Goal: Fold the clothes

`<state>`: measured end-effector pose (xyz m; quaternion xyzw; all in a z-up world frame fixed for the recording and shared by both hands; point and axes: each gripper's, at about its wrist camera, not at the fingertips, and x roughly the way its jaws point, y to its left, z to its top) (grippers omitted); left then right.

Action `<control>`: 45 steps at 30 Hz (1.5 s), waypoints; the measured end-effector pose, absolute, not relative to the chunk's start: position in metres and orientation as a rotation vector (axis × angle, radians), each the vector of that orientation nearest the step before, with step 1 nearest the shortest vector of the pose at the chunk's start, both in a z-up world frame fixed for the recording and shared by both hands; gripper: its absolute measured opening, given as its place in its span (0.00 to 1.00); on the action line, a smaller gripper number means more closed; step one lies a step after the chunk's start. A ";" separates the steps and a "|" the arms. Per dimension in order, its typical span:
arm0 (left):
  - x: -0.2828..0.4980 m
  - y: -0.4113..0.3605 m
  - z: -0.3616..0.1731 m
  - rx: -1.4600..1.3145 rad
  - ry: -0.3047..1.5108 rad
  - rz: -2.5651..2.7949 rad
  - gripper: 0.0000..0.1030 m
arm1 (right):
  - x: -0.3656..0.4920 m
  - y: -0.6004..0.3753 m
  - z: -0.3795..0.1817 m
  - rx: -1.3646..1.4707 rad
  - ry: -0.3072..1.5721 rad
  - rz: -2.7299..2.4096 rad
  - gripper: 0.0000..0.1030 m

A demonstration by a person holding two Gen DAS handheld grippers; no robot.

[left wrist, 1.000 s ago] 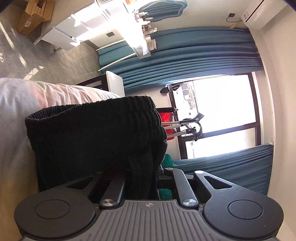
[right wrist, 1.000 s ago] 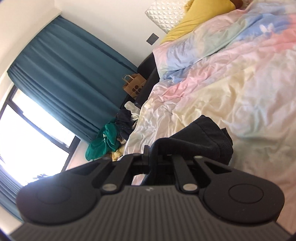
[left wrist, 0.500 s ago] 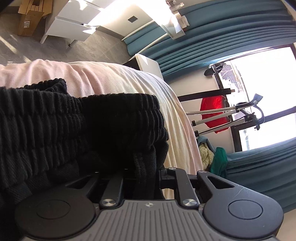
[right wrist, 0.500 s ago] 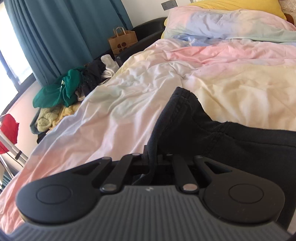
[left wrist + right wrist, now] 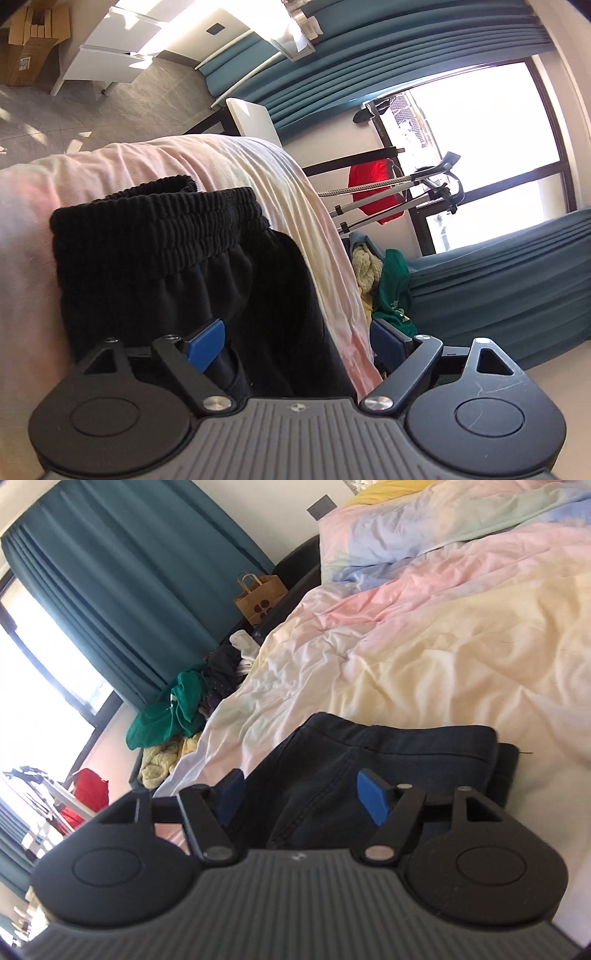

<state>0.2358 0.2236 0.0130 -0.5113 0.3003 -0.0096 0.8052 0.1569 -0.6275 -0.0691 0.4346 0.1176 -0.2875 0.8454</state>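
On the pastel pink, yellow and blue quilted bed cover [image 5: 424, 657] lies the black cotton pair of trousers with a ribbed elastic waistband [image 5: 166, 266], and you have both tools right down at it. Your left gripper [image 5: 295, 338] points slightly downward over the trousers near the edge of the bed; its jaws have just been opening and now stand wide apart, the blue pads [image 5: 205, 345] clear of the cloth, though black fabric still lies between them. The waistband sits ahead of the fingers, bunched and doubled over on the cover. Your right gripper [image 5: 301, 799] also tilts a little downward at the other end of the garment, where a stitched seam [image 5: 332, 775] runs toward the camera; its jaws have just been opening too, and the dark cloth lies loose in the gap without either pad pressing on it. The trousers rest flat on the cover in a folded layer, one edge stacked over another on the right of that view. Beyond the bed's far side, a brown paper carrier bag with dark dots [image 5: 260, 598] stands upright by the teal curtain [image 5: 129, 572]; you cannot tell what is in it. Near it, a heap of loose clothes [image 5: 177, 709], green, yellow and dark, lies piled beside the bed.
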 end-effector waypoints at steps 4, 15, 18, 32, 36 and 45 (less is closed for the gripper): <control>0.178 0.234 -0.019 -1.138 0.741 0.081 0.91 | 0.099 -0.630 -0.084 1.043 0.218 -0.638 0.74; 0.199 0.219 -0.065 -1.137 0.696 0.119 0.95 | 0.093 -0.631 -0.141 1.185 0.271 -0.511 0.73; 0.217 0.219 -0.069 -1.157 0.640 0.161 0.94 | 0.118 -0.637 -0.150 1.179 0.259 -0.449 0.73; 0.228 0.256 -0.015 -1.138 0.515 0.167 0.09 | 0.127 -0.636 -0.119 1.065 0.193 -0.528 0.09; 0.208 0.277 0.000 -1.142 0.491 0.138 0.05 | 0.094 -0.624 -0.098 1.065 0.173 -0.519 0.09; 0.088 0.366 0.010 -1.140 0.554 0.134 0.04 | 0.002 -0.576 -0.096 1.177 0.182 -0.517 0.09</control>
